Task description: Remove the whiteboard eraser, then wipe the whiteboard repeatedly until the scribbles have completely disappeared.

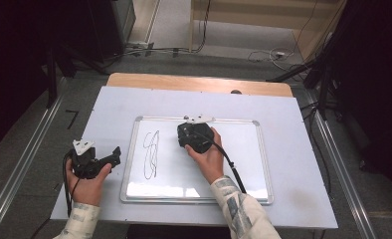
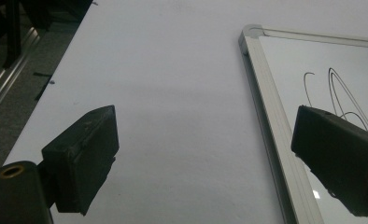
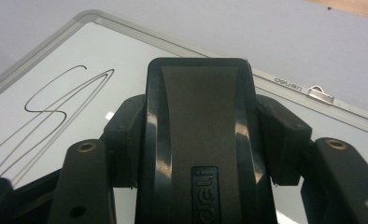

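We note the whiteboard [image 1: 244, 164] lying flat near the middle of the table [image 1: 303, 199], its metal frame square to the table edges. A black scribble [image 1: 151, 153] of looping pen strokes sits on the left part of the board, near its left frame.

Right gripper [image 1: 194, 138]: we see it held over the board, just right of the scribble and toward the far edge of the board. Its jaws are closed on a black eraser [image 3: 201, 140]; in the right gripper view both pads press on the eraser's sides, and the eraser's moulded top with a raised logo faces the camera. We cannot tell from these views whether the eraser's underside touches the board surface. The scribble lies to the left of the eraser in that view, apart from it.

Left gripper [image 1: 115, 155]: we see it held over the bare table, left of the board's left frame and near the person's side. Its jaws stand wide apart with nothing between them; in the left gripper view one pad [image 2: 86, 156] hangs over the table and the other over the board's left frame [image 2: 271, 126].
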{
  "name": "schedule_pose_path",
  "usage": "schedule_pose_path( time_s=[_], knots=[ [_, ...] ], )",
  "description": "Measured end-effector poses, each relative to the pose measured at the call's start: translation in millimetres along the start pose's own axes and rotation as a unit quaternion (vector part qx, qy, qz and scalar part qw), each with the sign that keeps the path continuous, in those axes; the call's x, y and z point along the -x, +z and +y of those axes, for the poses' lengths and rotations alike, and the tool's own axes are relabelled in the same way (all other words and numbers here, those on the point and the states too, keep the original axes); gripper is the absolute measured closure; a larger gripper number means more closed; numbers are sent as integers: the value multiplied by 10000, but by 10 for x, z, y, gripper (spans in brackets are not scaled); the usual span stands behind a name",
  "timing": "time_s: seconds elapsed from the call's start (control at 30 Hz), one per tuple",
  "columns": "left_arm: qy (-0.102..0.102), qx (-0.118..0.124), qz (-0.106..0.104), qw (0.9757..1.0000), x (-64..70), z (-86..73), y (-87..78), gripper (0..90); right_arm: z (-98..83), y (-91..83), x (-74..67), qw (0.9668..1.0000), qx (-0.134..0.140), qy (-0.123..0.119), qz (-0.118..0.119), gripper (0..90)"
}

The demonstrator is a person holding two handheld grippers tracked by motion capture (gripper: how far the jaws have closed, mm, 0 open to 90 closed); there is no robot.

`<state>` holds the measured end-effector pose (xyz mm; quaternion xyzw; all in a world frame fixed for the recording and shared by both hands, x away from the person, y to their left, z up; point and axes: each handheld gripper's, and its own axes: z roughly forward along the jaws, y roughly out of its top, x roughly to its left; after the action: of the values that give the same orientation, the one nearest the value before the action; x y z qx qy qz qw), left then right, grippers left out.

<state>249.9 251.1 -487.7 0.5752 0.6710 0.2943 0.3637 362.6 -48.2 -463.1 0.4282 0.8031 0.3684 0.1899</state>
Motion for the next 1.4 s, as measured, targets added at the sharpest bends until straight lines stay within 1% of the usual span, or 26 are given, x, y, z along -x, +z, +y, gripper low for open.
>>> schedule_pose_path(
  time_s=[0.27,0.47,0.77,0.83,0.9,0.93,1.03,1.2,1.23,1.4],
  knots=[
    [12,-21,12,10000,3,-1,1,83,22,61,-80,10000,-30,-16,74,386],
    [7,-3,5,10000,3,-1,-2,83,63,115,-166,9998,-43,-95,146,386],
    [-5,3,0,10000,-4,-4,-5,83,115,254,-298,9994,-82,-210,243,386],
    [-11,6,1,10000,-8,-2,-8,83,119,268,-312,9995,-95,-198,243,386],
    [-9,6,2,10000,-9,-1,-6,83,121,302,-328,9993,-113,-239,248,386],
    [-7,1,0,10000,-9,0,-4,83,124,333,-353,9993,-164,-236,243,386],
    [15,-3,-8,10000,-6,2,1,83,132,356,-370,9991,-157,-284,257,386],
    [15,3,-16,10000,-2,3,1,83,148,421,-421,9990,-217,-284,282,386],
    [15,5,-21,10000,-2,4,0,83,148,450,-441,9988,-216,-331,288,385],
    [23,4,-21,10000,1,3,-1,83,162,492,-481,9986,-215,-375,292,386]
  ],
)
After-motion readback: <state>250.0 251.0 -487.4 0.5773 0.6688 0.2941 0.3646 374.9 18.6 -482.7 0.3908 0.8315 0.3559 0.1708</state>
